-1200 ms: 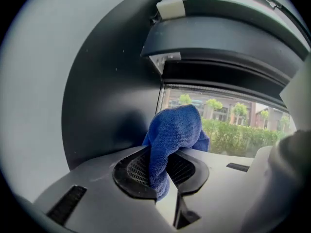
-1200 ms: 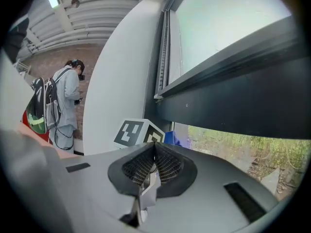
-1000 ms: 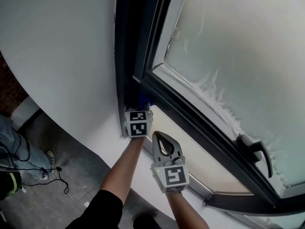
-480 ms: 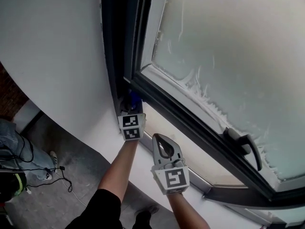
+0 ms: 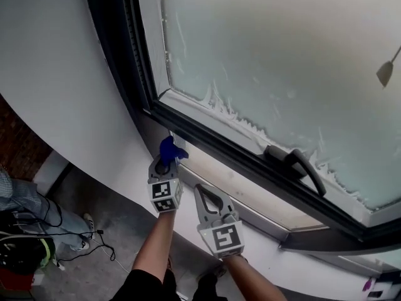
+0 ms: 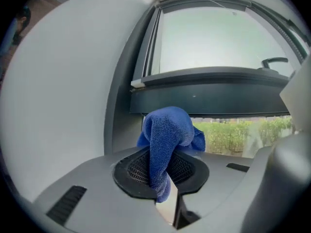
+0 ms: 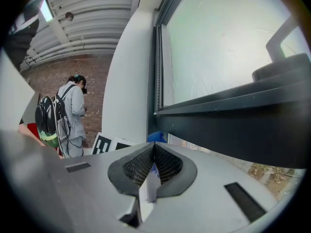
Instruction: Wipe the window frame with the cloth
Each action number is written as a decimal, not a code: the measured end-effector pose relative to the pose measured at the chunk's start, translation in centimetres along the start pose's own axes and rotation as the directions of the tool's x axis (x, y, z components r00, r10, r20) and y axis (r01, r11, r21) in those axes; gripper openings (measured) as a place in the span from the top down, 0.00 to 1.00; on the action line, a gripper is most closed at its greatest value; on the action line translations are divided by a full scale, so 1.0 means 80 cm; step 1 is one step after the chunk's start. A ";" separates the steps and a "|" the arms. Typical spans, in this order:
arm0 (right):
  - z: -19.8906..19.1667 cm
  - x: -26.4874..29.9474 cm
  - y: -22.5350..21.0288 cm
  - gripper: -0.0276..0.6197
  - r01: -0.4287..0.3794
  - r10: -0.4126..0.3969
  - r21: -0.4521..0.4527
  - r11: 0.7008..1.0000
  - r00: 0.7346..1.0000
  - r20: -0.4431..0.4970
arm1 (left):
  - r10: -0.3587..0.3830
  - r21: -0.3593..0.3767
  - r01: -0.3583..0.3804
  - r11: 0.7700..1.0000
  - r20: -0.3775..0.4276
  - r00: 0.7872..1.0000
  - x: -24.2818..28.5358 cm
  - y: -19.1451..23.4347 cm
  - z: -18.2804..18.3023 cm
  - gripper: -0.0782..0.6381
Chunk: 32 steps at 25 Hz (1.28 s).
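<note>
Squarely between left gripper (image 6: 163,171) jaws (together): cloth (image 6: 168,130)

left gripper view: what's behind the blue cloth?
The dark window frame runs behind the blue cloth, with green bushes outside showing under it. The left gripper is shut on the cloth. The frame's stretch straight behind the cloth is covered.

Soft daylight glows through the frosted pale-green window pane (image 5: 269,61), leaving the dark window frame (image 5: 207,141) in shadow, while both gripper views bend strongly and darken at their rounded edges, sharp at centre.
</note>
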State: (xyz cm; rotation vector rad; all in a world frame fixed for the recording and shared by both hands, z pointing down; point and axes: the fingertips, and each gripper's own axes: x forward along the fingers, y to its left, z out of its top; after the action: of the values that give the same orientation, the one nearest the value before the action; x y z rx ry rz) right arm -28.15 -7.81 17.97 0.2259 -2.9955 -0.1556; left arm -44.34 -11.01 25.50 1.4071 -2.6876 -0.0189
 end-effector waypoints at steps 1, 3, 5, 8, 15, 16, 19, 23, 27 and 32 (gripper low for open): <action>0.002 -0.011 0.000 0.95 -0.002 0.002 0.000 1.000 1.000 0.002 | -0.010 0.007 0.010 1.000 -0.002 1.000 -0.018 -0.009 0.000 0.82; 0.004 -0.036 0.000 0.95 -0.007 0.007 0.004 1.000 1.000 0.003 | -0.015 0.020 0.015 1.000 -0.008 1.000 -0.054 -0.024 -0.001 0.82; 0.005 -0.060 0.004 0.95 -0.009 0.009 0.014 1.000 1.000 -0.001 | -0.016 0.026 0.017 1.000 -0.019 1.000 -0.088 -0.039 0.002 0.82; 0.007 -0.093 0.008 0.95 0.007 -0.007 0.017 1.000 1.000 -0.013 | -0.041 0.056 0.043 0.998 -0.025 0.999 -0.133 -0.068 0.019 0.82; 0.018 -0.177 0.022 0.95 0.121 -0.123 0.087 0.989 0.992 0.013 | -0.235 0.181 0.230 0.956 0.006 0.972 -0.211 -0.146 0.075 0.82; 0.017 -0.189 0.022 0.95 0.144 -0.146 0.094 0.985 0.989 0.012 | -0.261 0.189 0.253 0.949 0.022 0.965 -0.216 -0.157 0.082 0.82; 0.022 -0.221 0.027 0.95 0.217 -0.220 0.085 0.972 0.975 0.021 | -0.373 0.221 0.348 0.911 0.079 0.925 -0.238 -0.195 0.114 0.82; 0.043 -0.256 0.053 0.95 0.304 -0.305 0.037 0.952 0.952 0.024 | -0.511 0.226 0.480 0.847 0.103 0.853 -0.288 -0.234 0.140 0.82; 0.062 -0.294 0.085 0.95 0.383 -0.383 0.003 0.924 0.923 0.042 | -0.589 0.242 0.550 0.800 0.138 0.796 -0.348 -0.248 0.160 0.82; 0.069 -0.355 0.115 0.95 0.468 -0.468 0.013 0.884 0.882 0.057 | -0.677 0.260 0.637 0.726 0.104 0.729 -0.426 -0.269 0.157 0.82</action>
State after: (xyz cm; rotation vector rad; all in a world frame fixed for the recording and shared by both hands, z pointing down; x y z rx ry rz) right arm -2.41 6.17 9.98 0.9621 -2.9341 -0.2133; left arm -8.74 4.13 8.62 2.4852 -2.1896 0.0736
